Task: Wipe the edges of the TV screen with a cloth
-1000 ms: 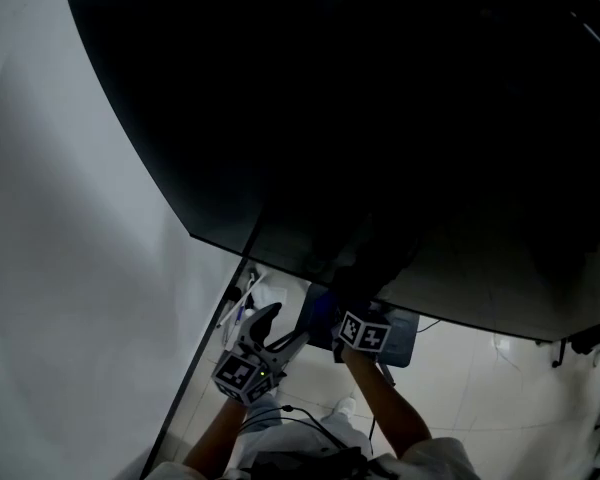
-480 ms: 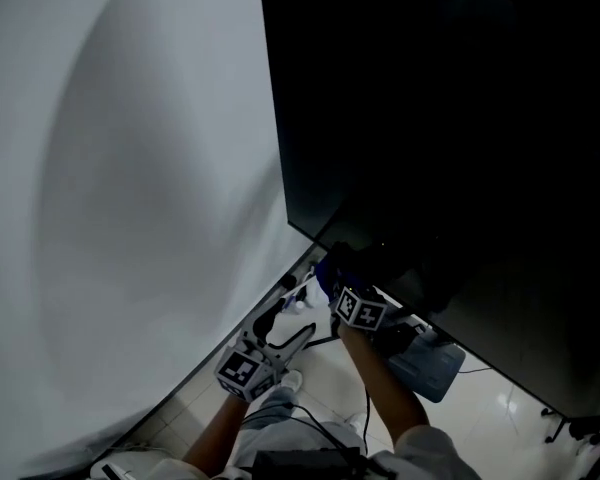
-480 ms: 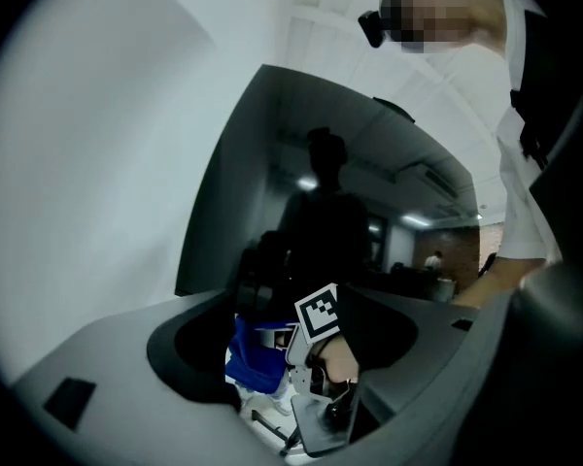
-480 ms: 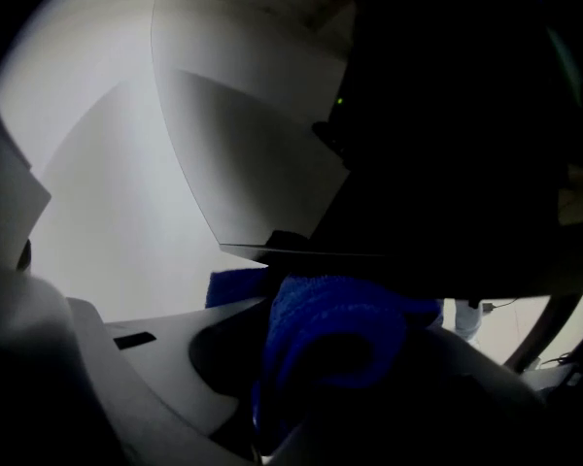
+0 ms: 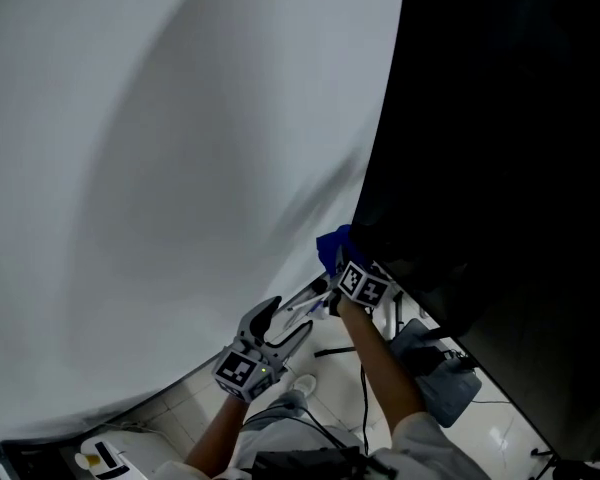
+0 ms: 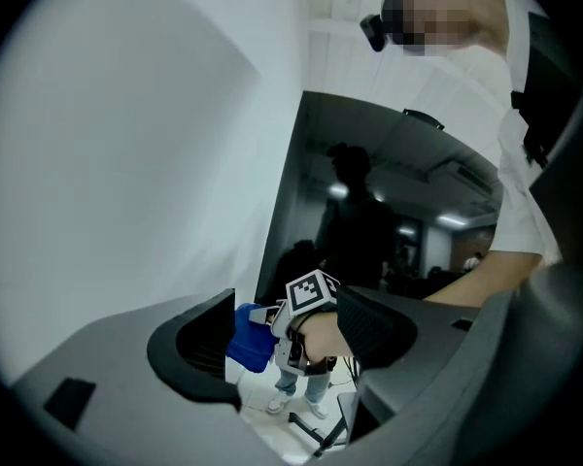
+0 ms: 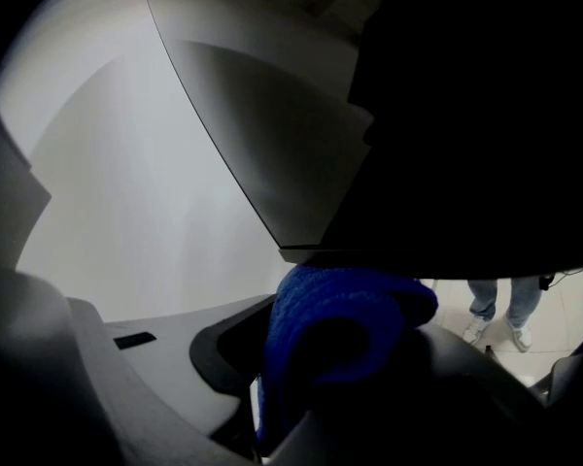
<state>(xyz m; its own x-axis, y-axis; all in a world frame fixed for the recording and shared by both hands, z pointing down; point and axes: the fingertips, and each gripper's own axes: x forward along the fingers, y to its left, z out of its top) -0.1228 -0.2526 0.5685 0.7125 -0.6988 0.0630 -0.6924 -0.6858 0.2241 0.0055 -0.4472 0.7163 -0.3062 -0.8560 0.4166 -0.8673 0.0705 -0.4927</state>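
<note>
The dark TV screen [image 5: 500, 168] fills the right of the head view, its left edge against a white wall [image 5: 160, 168]. My right gripper [image 5: 337, 261] is shut on a blue cloth [image 5: 332, 246], which is pressed at the screen's lower left corner. In the right gripper view the folded cloth [image 7: 340, 323] sits between the jaws just under the TV's corner edge [image 7: 284, 251]. My left gripper [image 5: 283, 325] hangs lower, open and holding nothing. Its own view looks at the cloth [image 6: 250, 338] and the screen [image 6: 389, 221].
Below the TV the tiled floor holds a blue-grey box [image 5: 437, 375], black stand legs [image 5: 332, 350] and a cable. A white object [image 5: 98, 458] lies at the bottom left. A person's legs in jeans [image 7: 496, 304] stand beyond the screen.
The head view has swung, so the TV's left edge now stands nearly upright. My right gripper has carried the cloth up to the screen's lower left corner. The left gripper stayed low and open.
</note>
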